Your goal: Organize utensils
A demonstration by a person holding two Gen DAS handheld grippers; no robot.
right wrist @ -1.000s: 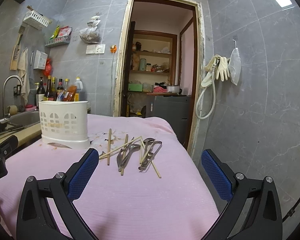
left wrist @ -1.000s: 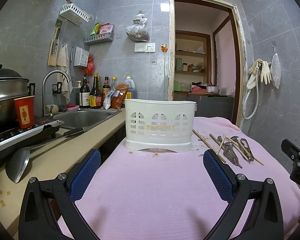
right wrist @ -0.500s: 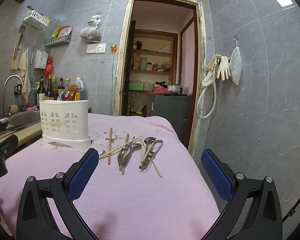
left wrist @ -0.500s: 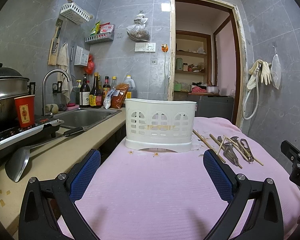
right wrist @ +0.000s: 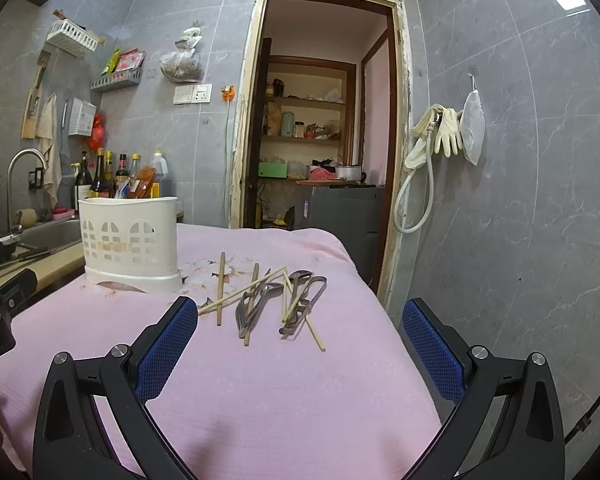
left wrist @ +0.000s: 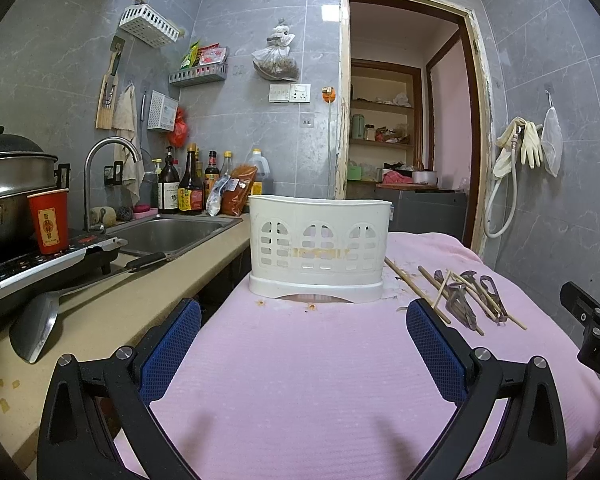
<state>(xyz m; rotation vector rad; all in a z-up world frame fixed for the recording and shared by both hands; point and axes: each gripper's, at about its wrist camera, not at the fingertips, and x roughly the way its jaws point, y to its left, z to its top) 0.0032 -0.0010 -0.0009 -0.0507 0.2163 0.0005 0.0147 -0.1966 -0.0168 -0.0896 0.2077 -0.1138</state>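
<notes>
A grey-tiled kitchen is shown, with a table draped in a pink cloth point(left wrist: 300, 368) beside a counter holding a steel sink point(left wrist: 172, 234). A white perforated utensil holder point(left wrist: 318, 248) stands upright on the cloth; its contents cannot be seen. Right of it, wooden chopsticks point(right wrist: 220, 286) and what appear to be metal tongs point(right wrist: 258, 306) lie scattered together. The left gripper point(left wrist: 304, 344) and right gripper point(right wrist: 300, 344) are held spread wide, grasping nothing.
</notes>
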